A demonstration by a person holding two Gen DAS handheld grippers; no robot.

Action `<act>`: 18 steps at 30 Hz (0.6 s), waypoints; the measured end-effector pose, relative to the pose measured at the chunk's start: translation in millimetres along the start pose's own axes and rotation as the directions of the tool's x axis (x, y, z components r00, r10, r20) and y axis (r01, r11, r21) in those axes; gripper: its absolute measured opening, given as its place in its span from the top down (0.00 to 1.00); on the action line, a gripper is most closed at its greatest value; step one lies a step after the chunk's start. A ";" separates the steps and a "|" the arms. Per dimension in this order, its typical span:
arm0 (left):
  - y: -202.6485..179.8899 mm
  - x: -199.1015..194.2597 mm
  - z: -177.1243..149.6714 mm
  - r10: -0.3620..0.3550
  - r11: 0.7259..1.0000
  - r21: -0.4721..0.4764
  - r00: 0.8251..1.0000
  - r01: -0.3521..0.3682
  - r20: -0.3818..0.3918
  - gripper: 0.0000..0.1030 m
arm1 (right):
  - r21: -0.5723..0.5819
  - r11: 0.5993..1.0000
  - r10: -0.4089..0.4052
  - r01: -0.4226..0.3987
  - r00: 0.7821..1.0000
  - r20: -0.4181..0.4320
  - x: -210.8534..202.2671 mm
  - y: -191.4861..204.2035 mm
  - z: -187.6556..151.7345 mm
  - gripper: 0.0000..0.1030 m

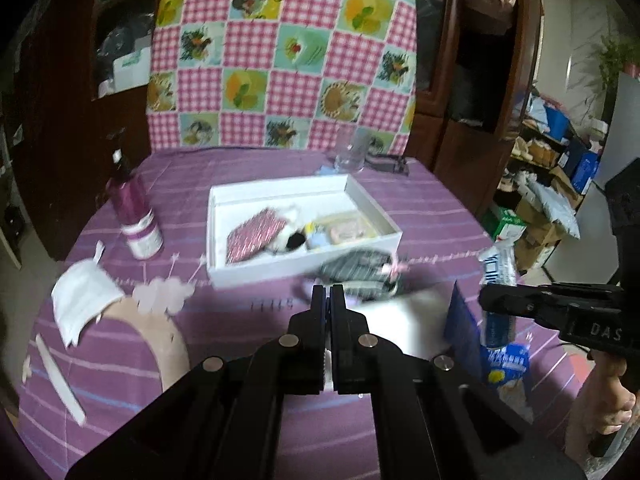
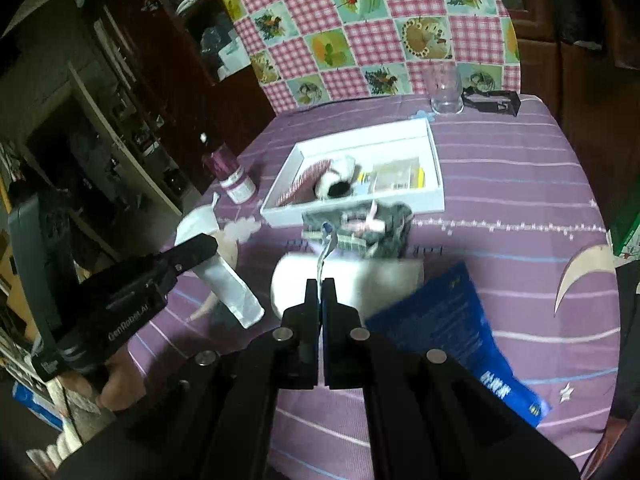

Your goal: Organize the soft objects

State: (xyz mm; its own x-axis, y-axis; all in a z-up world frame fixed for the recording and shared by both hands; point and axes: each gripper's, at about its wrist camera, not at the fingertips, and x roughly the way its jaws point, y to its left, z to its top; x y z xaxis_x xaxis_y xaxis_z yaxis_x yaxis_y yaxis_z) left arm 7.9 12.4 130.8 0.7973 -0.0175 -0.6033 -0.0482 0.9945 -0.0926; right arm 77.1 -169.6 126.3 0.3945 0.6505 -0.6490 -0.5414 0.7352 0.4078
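A white box (image 1: 224, 276) (image 2: 438, 160) on the purple table holds a pink striped pouch (image 1: 256, 236), a black-and-white plush (image 2: 336, 178) and flat packets. A dark checked cloth bundle (image 1: 360, 270) (image 2: 360, 226) lies just in front of the box. My left gripper (image 1: 328, 294) is shut, over a white pad near the bundle. My right gripper (image 2: 320, 286) is shut on a thin pale strip (image 2: 321, 262) that hangs from the bundle's side; it shows at the right of the left wrist view (image 1: 486, 298).
A white roll (image 2: 348, 280), a blue packet (image 2: 448, 328), a pink bottle (image 1: 134, 216), a white mask (image 1: 82, 300), a beige headband (image 1: 160, 332), a glass (image 2: 444, 90), a tissue pack (image 1: 498, 276) and a black clip (image 2: 492, 102) lie around the box.
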 end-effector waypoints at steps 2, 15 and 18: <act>-0.3 5.6 13.1 -0.004 1.000 0.003 1.000 0.004 0.010 1.00 | 0.021 1.000 0.009 -0.009 1.000 -0.002 4.9 -2.5 13.8 0.98; 28.7 80.4 73.2 -0.069 0.990 -0.117 0.996 0.075 0.052 1.00 | 0.202 0.978 0.063 -0.059 0.998 -0.016 84.3 -43.8 97.8 0.98; 40.8 105.1 76.3 -0.082 0.984 -0.155 0.996 0.088 0.047 1.00 | 0.232 0.970 0.079 -0.073 0.997 -0.017 103.0 -57.7 106.1 0.98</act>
State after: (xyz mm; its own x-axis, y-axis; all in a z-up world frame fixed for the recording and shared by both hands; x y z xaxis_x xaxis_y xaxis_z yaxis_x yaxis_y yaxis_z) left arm 135.6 59.0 124.0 0.8260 -0.0938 -0.5558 -0.0703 0.9612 -0.2666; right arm 227.8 -124.8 104.0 0.3382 0.7031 -0.6255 -0.3816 0.7100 0.5918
